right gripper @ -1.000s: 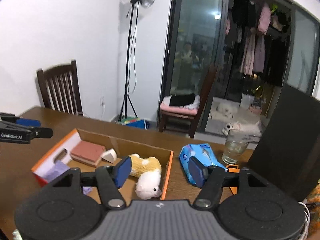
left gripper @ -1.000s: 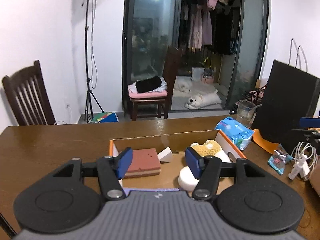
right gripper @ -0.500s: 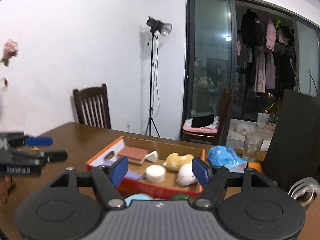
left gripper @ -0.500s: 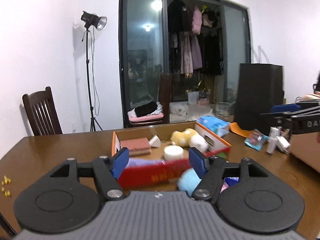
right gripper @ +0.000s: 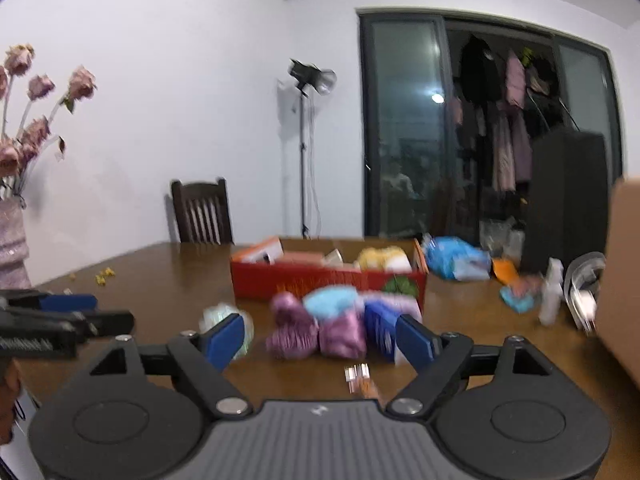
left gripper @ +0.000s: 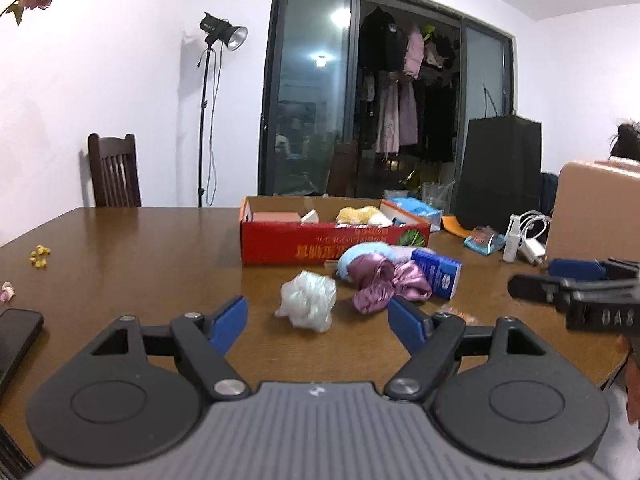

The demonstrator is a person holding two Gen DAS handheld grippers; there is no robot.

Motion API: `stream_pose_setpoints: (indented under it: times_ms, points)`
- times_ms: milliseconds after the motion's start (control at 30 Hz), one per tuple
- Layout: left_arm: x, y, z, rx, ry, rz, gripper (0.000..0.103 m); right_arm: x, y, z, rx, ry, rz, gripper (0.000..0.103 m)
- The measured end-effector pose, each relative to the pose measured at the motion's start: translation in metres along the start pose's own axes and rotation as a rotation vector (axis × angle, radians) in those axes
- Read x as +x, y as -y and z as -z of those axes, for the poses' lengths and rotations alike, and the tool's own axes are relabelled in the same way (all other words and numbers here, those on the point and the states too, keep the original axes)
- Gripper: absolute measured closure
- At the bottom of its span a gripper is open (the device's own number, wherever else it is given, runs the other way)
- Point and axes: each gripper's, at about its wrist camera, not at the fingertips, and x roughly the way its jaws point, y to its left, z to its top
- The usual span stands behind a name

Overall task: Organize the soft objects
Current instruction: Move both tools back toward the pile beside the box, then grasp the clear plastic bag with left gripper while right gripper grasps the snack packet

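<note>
a: start at the left. what is on the table (left gripper: 132, 256)?

b: small yellow bits (left gripper: 40, 256) near the left edge, a dark phone (left gripper: 16, 340) at the near left corner. behind the table, a wooden chair (left gripper: 114, 172) and a light stand (left gripper: 208, 112).

a: left gripper (left gripper: 318, 322)?

b: jaws spread wide, grasping nothing. it hangs above the table, with a crumpled white plastic wad (left gripper: 308, 300) lying just ahead, between the finger lines.

a: the soft objects?

b: right of the wad, a purple satin cloth (left gripper: 384, 282) lies bunched against a light blue soft item (left gripper: 360, 254), with a blue packet (left gripper: 438, 274) touching on the right. all sit just in front of the red box (left gripper: 332, 244). inside the box: a pink sponge (left gripper: 276, 217), a white wedge (left gripper: 310, 216), a yellow plush toy (left gripper: 360, 214).

a: right gripper (right gripper: 320, 340)?

b: also released, nothing between its pads. its view is blurred; the same pile lies ahead of it.

a: far right?

b: a blue tissue pack (left gripper: 418, 208), a black bag (left gripper: 500, 168), white chargers (left gripper: 524, 240).
</note>
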Motion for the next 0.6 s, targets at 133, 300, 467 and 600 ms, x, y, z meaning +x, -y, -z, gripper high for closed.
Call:
stream_pose_setpoints:
  times_ms: [133,300,467,600]
  points:
    - [0.002,-0.003,-0.001,-0.005,0.005,-0.009,0.024,0.001,-0.005,0.012,-0.001,-0.028,-0.013,0.021]
    - [0.013,-0.006,0.004,-0.004,-0.022,-0.007,0.024,0.013,0.001,0.015,0.012,-0.043,0.002,0.023]
    - [0.044,-0.009,0.01,-0.008,-0.088,-0.018,0.024,0.04,0.011,0.023,0.026,-0.116,0.011,0.04]
    - [0.075,-0.01,0.01,0.004,-0.117,-0.023,0.024,0.065,0.022,0.027,0.056,-0.158,0.019,0.044]
